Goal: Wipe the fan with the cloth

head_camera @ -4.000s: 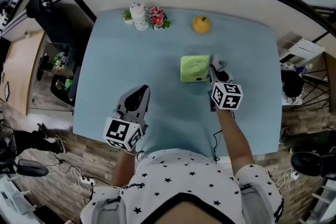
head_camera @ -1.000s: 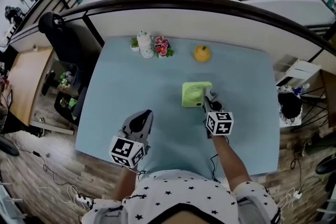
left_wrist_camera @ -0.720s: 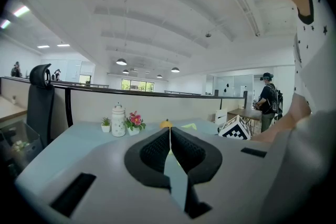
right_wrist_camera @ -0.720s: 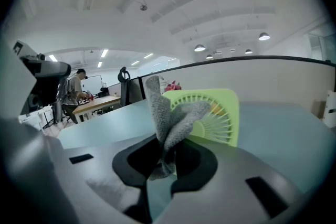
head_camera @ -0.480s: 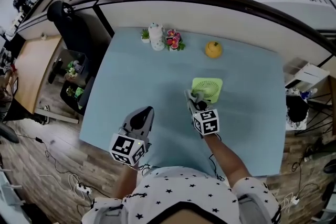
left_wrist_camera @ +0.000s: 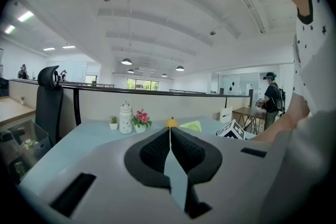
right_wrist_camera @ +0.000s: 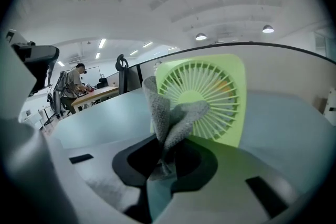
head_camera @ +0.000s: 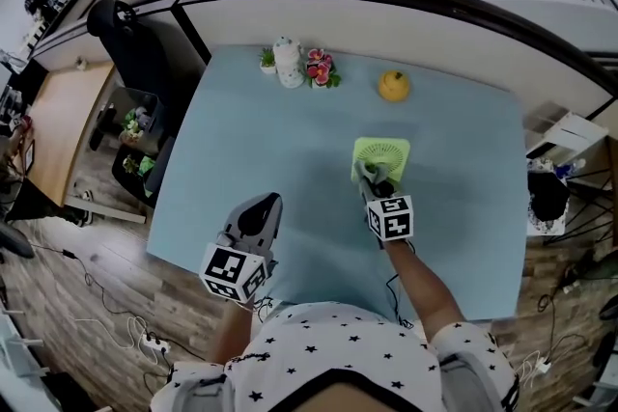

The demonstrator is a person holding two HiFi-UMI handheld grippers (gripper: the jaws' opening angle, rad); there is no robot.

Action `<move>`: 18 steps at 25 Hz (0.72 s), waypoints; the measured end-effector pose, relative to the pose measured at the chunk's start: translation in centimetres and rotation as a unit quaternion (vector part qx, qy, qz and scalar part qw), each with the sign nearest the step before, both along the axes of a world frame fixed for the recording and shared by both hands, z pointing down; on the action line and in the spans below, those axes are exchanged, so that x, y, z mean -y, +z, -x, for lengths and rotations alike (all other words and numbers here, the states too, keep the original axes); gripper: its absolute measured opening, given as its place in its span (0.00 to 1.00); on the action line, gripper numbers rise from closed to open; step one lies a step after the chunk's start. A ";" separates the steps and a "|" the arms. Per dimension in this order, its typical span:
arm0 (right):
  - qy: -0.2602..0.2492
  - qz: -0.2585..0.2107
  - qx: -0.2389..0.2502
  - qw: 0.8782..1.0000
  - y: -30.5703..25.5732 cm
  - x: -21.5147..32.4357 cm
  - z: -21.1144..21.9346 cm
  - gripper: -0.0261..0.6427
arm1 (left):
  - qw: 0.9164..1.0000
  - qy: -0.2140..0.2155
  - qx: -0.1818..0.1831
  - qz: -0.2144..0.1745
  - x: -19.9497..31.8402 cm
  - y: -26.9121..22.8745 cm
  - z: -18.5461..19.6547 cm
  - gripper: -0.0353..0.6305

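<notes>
At the left, the left claw (head_camera: 261, 207) is hovering over the near edge of the pale blue bench (head_camera: 251, 121), well apart from the work. Its own view is showing the two dark pads meeting at the tips with nothing between them. Along the far edge, a white jar (head_camera: 287, 49), a small pot of flowers (head_camera: 320, 70) and a yellow ornament (head_camera: 392, 86) are standing away from the wiping.

Moving right, the right claw (head_camera: 373, 177) is pinching a grey cloth (right_wrist_camera: 169, 113) low down, so a loose fold is rising beyond the jaws and overlapping the grille of the green fan (right_wrist_camera: 210, 97). Whether the fold is actually touching the ribs cannot be told. The fan is sitting right of centre on the bench with its ribbed face turned toward this claw. It may be upright or leaning back; the views are not settling that.

The cloth is looking soft, limp and knitted, so the free fold will probably flop rather than press. The fan is looking like light plastic, unsecured, and is likely to slide or tip under a firm push, and its thin ribs could snag the weave. Steadying it would best be done at the solid square frame, not the grille.
</notes>
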State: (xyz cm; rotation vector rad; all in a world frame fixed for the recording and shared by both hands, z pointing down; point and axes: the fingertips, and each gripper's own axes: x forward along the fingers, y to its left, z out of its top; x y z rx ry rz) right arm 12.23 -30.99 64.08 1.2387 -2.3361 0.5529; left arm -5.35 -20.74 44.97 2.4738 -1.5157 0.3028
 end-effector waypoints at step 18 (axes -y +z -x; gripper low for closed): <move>0.137 0.007 0.011 0.991 0.0 0.9 -10.7 0.12 | 0.999 0.037 0.000 0.003 0.5 0.0 -2.9 0.10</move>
